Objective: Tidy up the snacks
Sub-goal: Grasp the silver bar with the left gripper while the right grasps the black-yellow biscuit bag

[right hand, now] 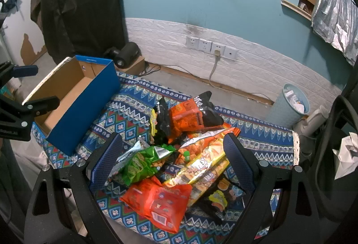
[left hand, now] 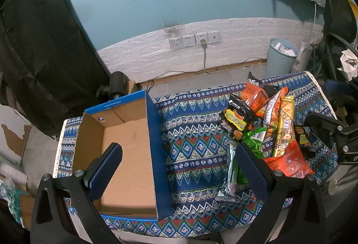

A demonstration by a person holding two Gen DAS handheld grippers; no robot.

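Your left gripper [left hand: 179, 168] is wide open and holds nothing. Just past its left finger [left hand: 105, 168] sits the blue cardboard box [left hand: 125, 154], brown inside, with nothing in it. The box rests on the patterned tablecloth [left hand: 194, 150]. Between the two fingers you see the blue side of the box and bare cloth. Right at the tip of its right finger [left hand: 250, 170] lies a green snack bag [left hand: 255, 143] with a silver edge. Past that finger is the pile of snacks: a black and yellow bag [left hand: 237, 118], an orange bag [left hand: 257, 96], a long gold packet [left hand: 284, 123] and a flat red-orange bag [left hand: 290, 163].

Your right gripper [right hand: 173, 159] is wide open too and grips nothing. The box [right hand: 82, 105] is far off to its left. The pile lies right between its fingers. The green bag [right hand: 141, 165] is near the left finger [right hand: 105, 161]. The red-orange bag [right hand: 158, 201] is closest to you. The gold packet [right hand: 199, 170] leans toward the right finger [right hand: 239, 163]. The orange bag [right hand: 188, 118] sits farther ahead. A light blue trash bin [right hand: 288, 105] stands on the floor past the table, to the right.
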